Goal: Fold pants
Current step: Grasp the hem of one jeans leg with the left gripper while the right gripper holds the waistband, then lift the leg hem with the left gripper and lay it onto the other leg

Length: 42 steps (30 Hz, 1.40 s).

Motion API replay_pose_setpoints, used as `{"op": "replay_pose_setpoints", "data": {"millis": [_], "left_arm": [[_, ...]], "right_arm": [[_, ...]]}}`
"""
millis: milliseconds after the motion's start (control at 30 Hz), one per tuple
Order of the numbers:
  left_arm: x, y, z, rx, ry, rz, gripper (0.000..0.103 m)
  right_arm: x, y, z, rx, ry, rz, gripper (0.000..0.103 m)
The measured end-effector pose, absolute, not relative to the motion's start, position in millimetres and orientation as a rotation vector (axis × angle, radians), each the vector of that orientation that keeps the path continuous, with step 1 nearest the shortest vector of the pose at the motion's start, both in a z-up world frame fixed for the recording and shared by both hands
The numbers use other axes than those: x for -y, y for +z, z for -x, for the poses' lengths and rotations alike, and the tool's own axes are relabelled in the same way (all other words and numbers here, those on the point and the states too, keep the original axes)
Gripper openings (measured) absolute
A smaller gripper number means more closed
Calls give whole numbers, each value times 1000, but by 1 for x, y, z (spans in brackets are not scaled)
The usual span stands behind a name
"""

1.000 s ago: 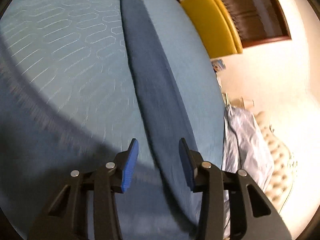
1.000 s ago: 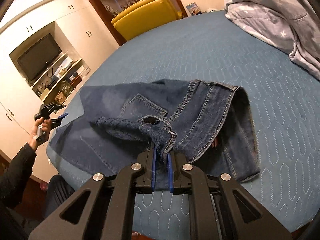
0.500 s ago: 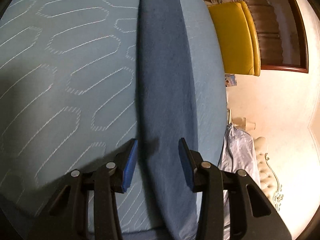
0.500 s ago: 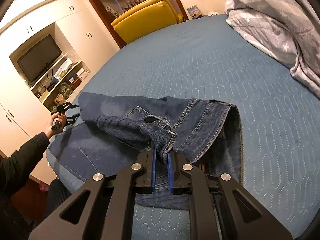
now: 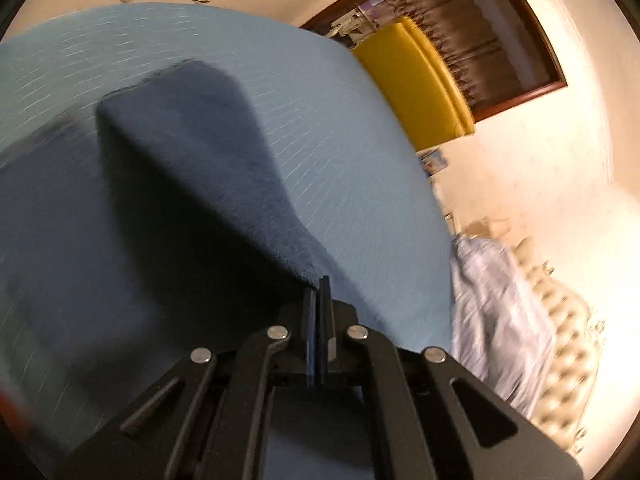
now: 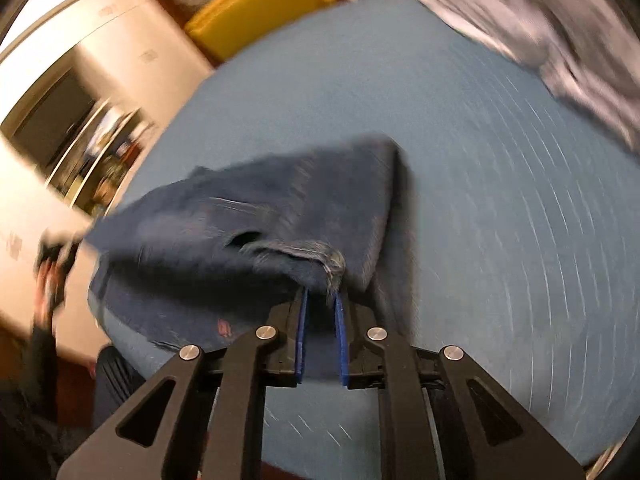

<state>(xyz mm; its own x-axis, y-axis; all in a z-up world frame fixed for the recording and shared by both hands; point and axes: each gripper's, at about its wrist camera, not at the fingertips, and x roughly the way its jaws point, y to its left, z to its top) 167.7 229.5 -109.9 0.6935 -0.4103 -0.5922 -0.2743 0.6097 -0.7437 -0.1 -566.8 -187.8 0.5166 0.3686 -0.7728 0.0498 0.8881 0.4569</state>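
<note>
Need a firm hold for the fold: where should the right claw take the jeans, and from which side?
Take the frayed waistband corner of the jeans, straight on from the near bed edge: it bunches up, raised, right at the right claw, whose jaws have just been opening around it.

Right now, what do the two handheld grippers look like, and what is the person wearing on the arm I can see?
Both the left gripper and the right gripper have matte black angular frames with triangular cut-outs, round silver bolts at the joints and flat blue pads lining the fingers. No cables or markings show. At the left edge of the right wrist view, a blurred dark sleeve covers the arm.
</note>
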Motion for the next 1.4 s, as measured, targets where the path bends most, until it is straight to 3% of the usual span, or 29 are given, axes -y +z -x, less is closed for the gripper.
{"op": "replay_pose_setpoints", "data": {"millis": [100, 300, 600, 633, 667, 700, 933, 1100, 1400], "left_arm": [[-228, -153, -121, -909, -65, 956, 1], [-236, -184, -101, -901, -76, 1017, 1], [-244, -189, -97, -881, -122, 1046, 1], [-246, -193, -98, -883, -122, 1055, 1], [-247, -196, -99, -887, -121, 1064, 1], [-249, -200, -101, -889, -122, 1079, 1], [-250, -161, -71, -803, -102, 1058, 1], [-252, -207, -61, -896, -59, 1124, 1], [-260, -225, -61, -836, -102, 1156, 2]], "right_arm": [[584, -210, 24, -1022, 111, -650, 36], [566, -217, 68, -936, 81, -888, 36], [544, -232, 33, -959, 5, -959, 36], [543, -232, 31, -954, 1, -953, 35], [542, -231, 29, -939, -9, -934, 18], [542, -229, 27, -940, -27, -907, 12], [531, -173, 31, -874, -60, -769, 10], [546, -211, 20, -987, -99, -751, 10], [527, -227, 5, -1029, -177, -634, 9]]}}
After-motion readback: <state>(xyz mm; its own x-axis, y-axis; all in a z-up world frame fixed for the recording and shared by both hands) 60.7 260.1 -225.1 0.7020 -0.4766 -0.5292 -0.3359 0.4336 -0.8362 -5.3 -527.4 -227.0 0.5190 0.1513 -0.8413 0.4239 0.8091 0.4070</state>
